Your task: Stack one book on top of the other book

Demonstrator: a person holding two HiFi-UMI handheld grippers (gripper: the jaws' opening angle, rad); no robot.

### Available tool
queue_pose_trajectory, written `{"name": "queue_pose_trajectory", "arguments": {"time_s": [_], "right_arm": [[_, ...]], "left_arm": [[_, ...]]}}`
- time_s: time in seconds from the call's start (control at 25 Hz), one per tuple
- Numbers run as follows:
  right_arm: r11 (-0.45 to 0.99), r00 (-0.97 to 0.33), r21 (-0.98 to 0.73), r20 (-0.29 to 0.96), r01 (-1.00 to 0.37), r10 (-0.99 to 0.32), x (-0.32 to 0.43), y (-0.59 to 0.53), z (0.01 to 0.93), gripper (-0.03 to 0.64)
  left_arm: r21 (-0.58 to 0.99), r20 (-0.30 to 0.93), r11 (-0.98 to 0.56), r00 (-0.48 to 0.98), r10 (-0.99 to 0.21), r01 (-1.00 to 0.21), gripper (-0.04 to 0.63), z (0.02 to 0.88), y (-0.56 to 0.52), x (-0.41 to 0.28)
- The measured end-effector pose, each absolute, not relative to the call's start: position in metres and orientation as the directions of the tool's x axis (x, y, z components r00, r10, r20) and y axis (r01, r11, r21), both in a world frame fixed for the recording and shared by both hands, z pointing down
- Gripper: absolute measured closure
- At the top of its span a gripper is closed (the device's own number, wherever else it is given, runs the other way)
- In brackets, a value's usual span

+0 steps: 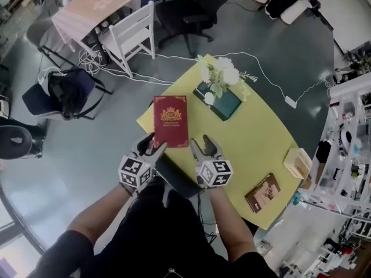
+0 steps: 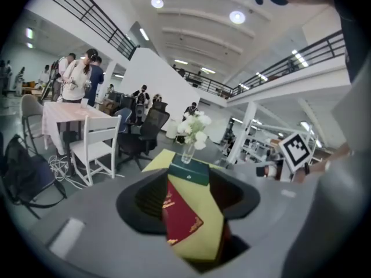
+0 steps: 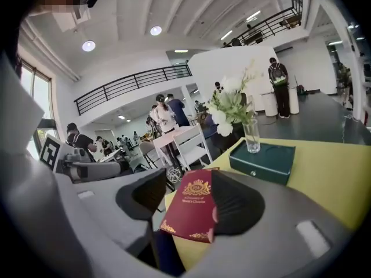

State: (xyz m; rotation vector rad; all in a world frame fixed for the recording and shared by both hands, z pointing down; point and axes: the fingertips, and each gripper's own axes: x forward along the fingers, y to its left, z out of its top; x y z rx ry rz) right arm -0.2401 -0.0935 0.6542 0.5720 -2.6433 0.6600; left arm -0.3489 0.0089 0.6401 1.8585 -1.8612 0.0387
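**Head view.** The red book point(image 1: 171, 120) lies flat, cover up, at centre frame, near the left edge of the yellow table point(image 1: 255, 138). The brown book point(image 1: 262, 193) lies well apart from it at lower right. A green box point(image 1: 225, 102) with a vase of white flowers point(image 1: 220, 74) on it stands just to the upper right of the red book.

The left gripper point(image 1: 152, 147) and right gripper point(image 1: 204, 148) are held at the red book's lower edge, one toward each corner. In both gripper views the jaws are seen spread wide, with nothing pressed between the pads.

The red book is judged to be a stiff hardback of moderate weight, with a smooth cover that may slip. Its lower edge appears to overhang the table slightly. It is best taken there, with the jaws closed across the thickness of the boards.

In the right gripper view, gilt lettering beneath a gilt crest point(image 3: 197, 187) is read as "World's Classics"; the smaller line above it is not made out. No title is legible on the brown book.
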Motion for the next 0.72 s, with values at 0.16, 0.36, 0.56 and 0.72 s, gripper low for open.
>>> {"name": "queue_pose_trajectory", "arguments": {"time_s": [0.16,0.36,0.56,0.72], "right_arm": [[0.811,-0.836,-0.368,0.488,-0.456,-0.249,-0.262,-0.103,0.71,0.346],[0.803,-0.793,-0.382,0.585,-0.457,-0.173,-0.282,-0.108,0.784,0.322],[0.781,-0.753,-0.412,0.648,-0.469,-0.111,-0.294,-0.105,0.837,0.306],[0.752,-0.736,-0.438,0.671,-0.493,-0.092,-0.296,-0.109,0.863,0.301]], "left_arm": [[0.365,0.461,0.147,0.041,-0.886,-0.92,0.319,0.701,0.002,-0.378],[0.419,0.58,0.227,0.067,-0.812,-0.879,0.276,0.776,-0.006,-0.399],[0.482,0.639,0.266,0.127,-0.759,-0.835,0.259,0.832,-0.012,-0.403],[0.515,0.647,0.28,0.153,-0.747,-0.81,0.249,0.854,-0.017,-0.402]]}}
